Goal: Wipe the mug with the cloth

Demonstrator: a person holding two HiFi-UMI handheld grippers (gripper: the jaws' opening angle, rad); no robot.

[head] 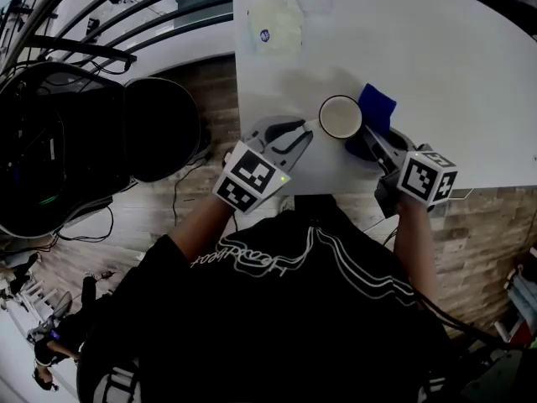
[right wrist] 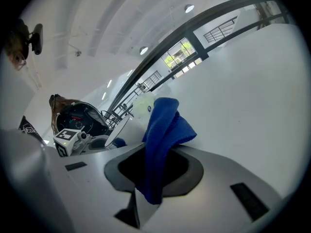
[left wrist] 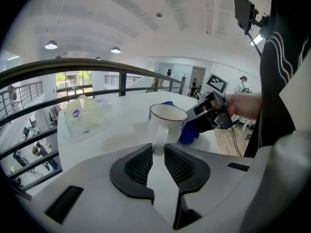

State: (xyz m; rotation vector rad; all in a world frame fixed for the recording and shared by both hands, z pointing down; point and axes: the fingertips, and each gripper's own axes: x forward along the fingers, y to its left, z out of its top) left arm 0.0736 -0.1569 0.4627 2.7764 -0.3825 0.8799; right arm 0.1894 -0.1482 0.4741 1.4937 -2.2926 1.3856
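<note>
A white mug stands upright near the front edge of the white table. My left gripper is shut on the mug's handle, which sits between the dark pads in the left gripper view. My right gripper is shut on a blue cloth and holds it against the mug's right side. In the right gripper view the cloth hangs folded from the jaws, with the mug just left of it. The left gripper view shows the cloth behind the mug.
A clear packet with pale contents lies at the table's far left; it also shows in the left gripper view as the packet. The table edge runs close under both grippers. A black round object sits on the floor to the left. A railing curves behind.
</note>
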